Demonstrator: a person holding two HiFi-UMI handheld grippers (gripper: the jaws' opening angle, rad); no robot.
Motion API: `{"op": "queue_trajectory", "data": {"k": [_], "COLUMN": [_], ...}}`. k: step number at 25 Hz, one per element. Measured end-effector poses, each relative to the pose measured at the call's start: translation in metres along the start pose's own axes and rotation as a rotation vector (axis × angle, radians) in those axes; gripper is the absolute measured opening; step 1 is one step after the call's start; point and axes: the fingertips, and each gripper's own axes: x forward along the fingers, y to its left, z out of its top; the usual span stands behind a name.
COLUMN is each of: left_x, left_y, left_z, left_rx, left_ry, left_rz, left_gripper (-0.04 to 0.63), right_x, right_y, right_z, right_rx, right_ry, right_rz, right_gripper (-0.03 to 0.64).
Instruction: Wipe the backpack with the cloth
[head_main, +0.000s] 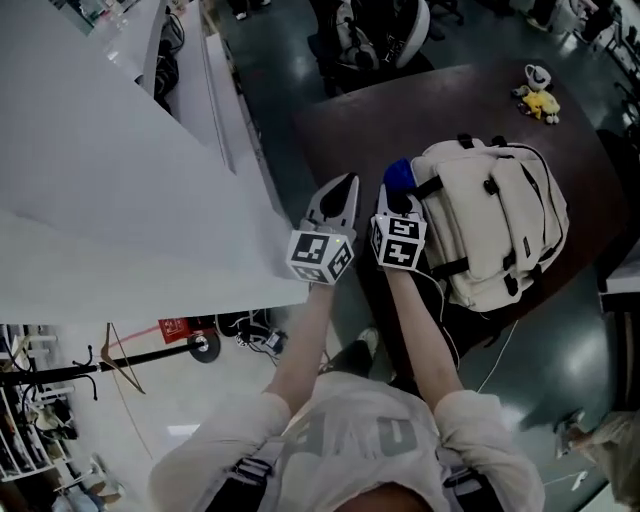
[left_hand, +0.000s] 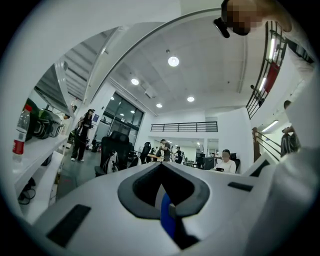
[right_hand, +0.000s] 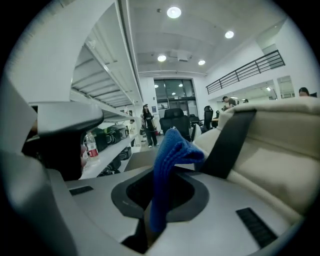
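Note:
A cream backpack (head_main: 495, 220) with black straps lies on a dark round table (head_main: 350, 130) at the right of the head view. My right gripper (head_main: 398, 196) is shut on a blue cloth (head_main: 398, 176), right against the backpack's left end. In the right gripper view the cloth (right_hand: 170, 160) sticks up out of the right gripper (right_hand: 162, 190), with the backpack (right_hand: 280, 145) just to its right. My left gripper (head_main: 343, 192) hovers beside it over the table's near-left part, its jaws together. The left gripper (left_hand: 162, 175) shows nothing held in its own view, only a thin blue strip at the seam.
A small yellow plush toy (head_main: 540, 98) sits at the table's far edge. A large white shelf unit (head_main: 120, 180) fills the left side. A black office chair (head_main: 380, 40) stands beyond the table. A white cable (head_main: 500, 350) hangs off the table below the backpack.

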Motion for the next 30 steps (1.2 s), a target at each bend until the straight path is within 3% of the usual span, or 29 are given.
{"op": "queue_trajectory", "data": {"k": [4, 11, 18, 30], "left_x": [0.008, 0.005, -0.013, -0.067], "left_y": [-0.005, -0.013, -0.042, -0.108], "left_z": [-0.016, -0.033, -0.044, -0.043], "left_rx": [-0.014, -0.033, -0.045, -0.024], "left_ry": [0.022, 0.042, 0.072, 0.066], "left_rz": [-0.029, -0.037, -0.047, -0.051], "left_gripper": [0.003, 0.003, 0.003, 0.003], "right_x": [-0.003, -0.024, -0.061, -0.129], "right_y": [-0.005, -0.022, -0.033, -0.054], "right_z": [-0.012, -0.017, -0.026, -0.044], "right_rx": [-0.024, 0.022, 0.098, 0.109], "right_ry": [-0.009, -0.057, -0.065, -0.07], "right_rz": [-0.069, -0.17, -0.197, -0.235], "right_gripper": [0.041, 0.041, 0.041, 0.041]}}
